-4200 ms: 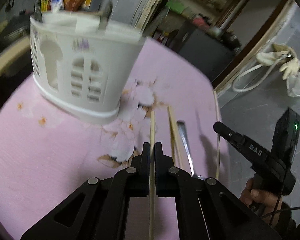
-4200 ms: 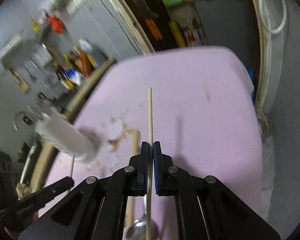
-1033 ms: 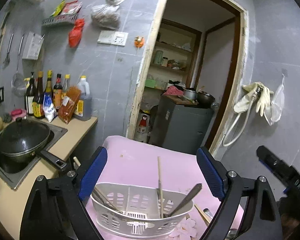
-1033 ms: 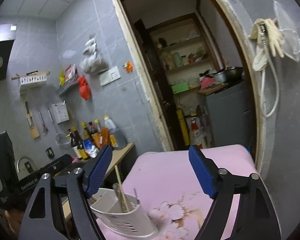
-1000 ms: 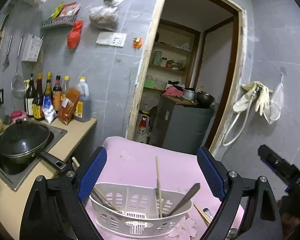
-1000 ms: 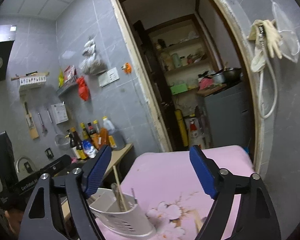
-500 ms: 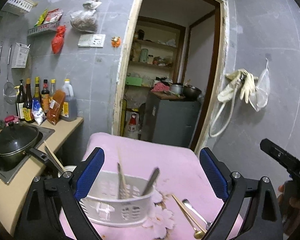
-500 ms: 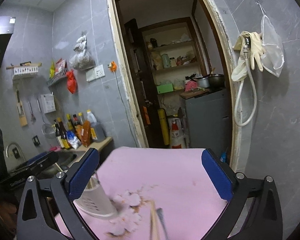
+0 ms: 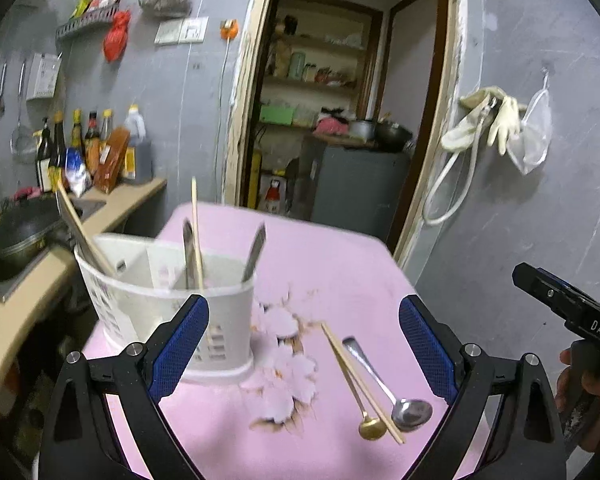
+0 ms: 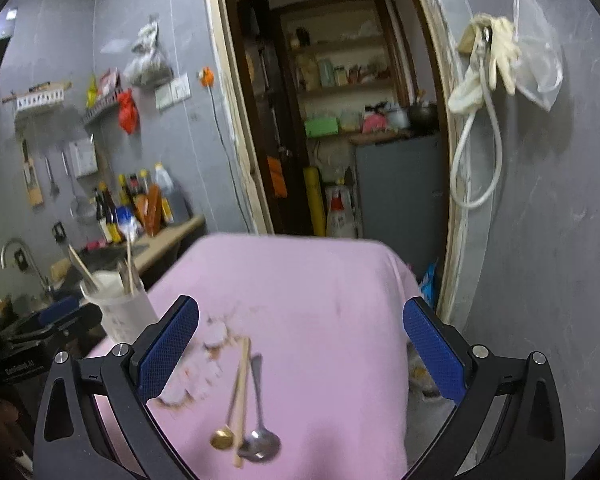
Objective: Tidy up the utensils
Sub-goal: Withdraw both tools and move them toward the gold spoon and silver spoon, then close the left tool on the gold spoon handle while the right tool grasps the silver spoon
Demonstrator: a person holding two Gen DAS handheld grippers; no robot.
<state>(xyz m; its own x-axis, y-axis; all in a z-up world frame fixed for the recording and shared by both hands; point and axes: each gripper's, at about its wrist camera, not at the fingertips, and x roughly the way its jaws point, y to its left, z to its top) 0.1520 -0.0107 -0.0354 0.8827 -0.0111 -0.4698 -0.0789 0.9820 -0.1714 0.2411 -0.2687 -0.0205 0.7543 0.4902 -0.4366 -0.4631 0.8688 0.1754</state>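
Pink cloth with a pale flower print covers the table (image 9: 332,264), and everything is easiest placed from the white plastic utensil caddy (image 9: 164,312) standing near its left edge. Inside the caddy a wooden chopstick (image 9: 196,232) stands almost upright, with two metal handles (image 9: 256,252) leaning beside it and another wooden piece slanting out over its left rim.

Well to the right of the caddy, past the flower print, three loose utensils lie together on the cloth: a silver spoon (image 9: 384,380), a small gold spoon (image 9: 366,412) and a single chopstick (image 9: 360,376). The chopstick crosses over the gold spoon's thin handle, and the silver spoon lies just to their right, its bowl toward the near edge of the table.

The left gripper (image 9: 302,344) hangs over the near side of the table with its blue-padded jaws spread wide and nothing between them; its left finger (image 9: 178,344) overlaps the caddy's front wall in view. The right gripper (image 10: 300,348) is likewise at full spread and empty, looking down on the three loose utensils, which lie between its fingers in its view. From there the caddy (image 10: 120,308) sits off to the far left.

Left of the caddy runs a counter (image 9: 112,208) with a dark wok and a row of bottles.
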